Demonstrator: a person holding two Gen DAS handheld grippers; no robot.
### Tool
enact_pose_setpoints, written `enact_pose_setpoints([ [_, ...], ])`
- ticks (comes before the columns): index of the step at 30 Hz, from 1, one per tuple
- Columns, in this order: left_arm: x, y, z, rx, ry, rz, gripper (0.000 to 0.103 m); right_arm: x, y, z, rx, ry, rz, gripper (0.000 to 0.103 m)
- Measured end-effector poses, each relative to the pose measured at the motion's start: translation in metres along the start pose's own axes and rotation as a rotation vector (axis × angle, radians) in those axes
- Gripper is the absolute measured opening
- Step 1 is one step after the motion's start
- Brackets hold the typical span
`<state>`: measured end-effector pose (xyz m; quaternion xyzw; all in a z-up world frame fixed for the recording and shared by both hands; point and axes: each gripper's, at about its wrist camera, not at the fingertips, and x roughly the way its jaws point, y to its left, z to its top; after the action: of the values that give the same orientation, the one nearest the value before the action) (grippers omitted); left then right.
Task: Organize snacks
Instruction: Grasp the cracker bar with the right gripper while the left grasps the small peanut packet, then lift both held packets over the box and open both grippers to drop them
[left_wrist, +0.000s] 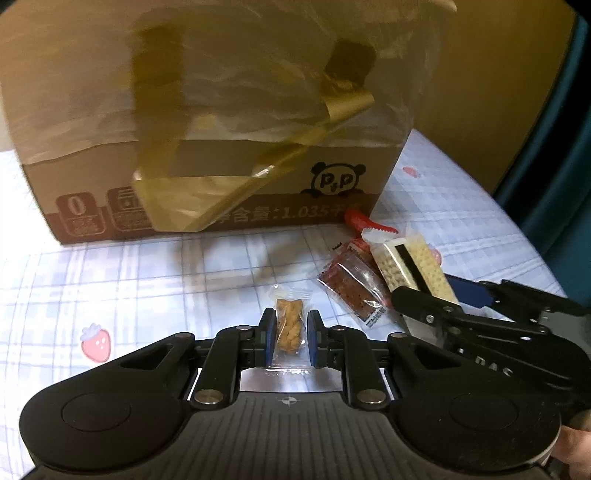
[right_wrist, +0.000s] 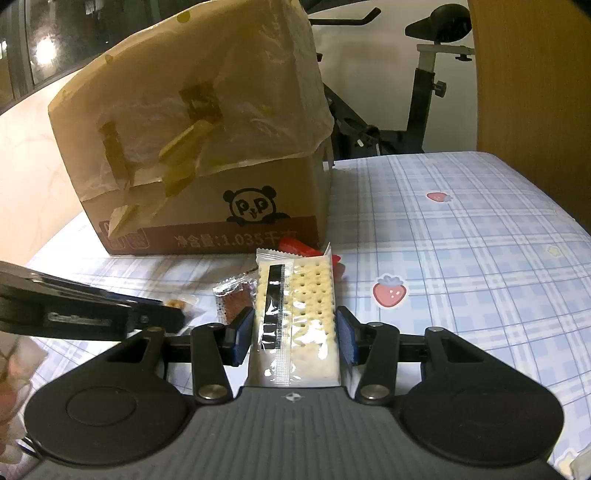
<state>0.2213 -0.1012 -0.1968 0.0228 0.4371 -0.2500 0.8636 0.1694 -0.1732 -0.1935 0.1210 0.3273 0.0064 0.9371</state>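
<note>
My left gripper has its jaws close on either side of a small clear packet of golden fried snack lying on the tablecloth; a thin gap shows on each side. My right gripper straddles a long cracker packet with a black stripe, pads against its sides; the packet also shows in the left wrist view. A dark brown snack packet lies between the two, also in the right wrist view. A red packet lies at the foot of the cardboard box.
The box has a plastic liner and loose tape and stands at the back on the plaid strawberry tablecloth. An exercise bike stands beyond the table. A wooden panel is at the right.
</note>
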Motion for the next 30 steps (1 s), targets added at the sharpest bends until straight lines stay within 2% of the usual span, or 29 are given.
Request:
enact_pose_setpoints([
  [13,-0.052,0.042,-0.008,-0.115,-0.097,0.018,0.019,0.002,0.002,0.001,-0.021,0.008,-0.027,0.049],
  [19,-0.085,0.051,0.005,-0.096,-0.176,0.003,0.019,-0.011,0.008,0.008,-0.043,0.001,-0.044,0.049],
  [23,-0.117,0.057,0.028,-0.069,-0.275,-0.022,0.019,-0.035,0.015,0.028,-0.037,-0.053,-0.017,0.049],
  [30,-0.17,0.063,0.084,-0.012,-0.44,-0.046,0.019,-0.079,0.041,0.096,-0.113,-0.229,0.07,0.049],
])
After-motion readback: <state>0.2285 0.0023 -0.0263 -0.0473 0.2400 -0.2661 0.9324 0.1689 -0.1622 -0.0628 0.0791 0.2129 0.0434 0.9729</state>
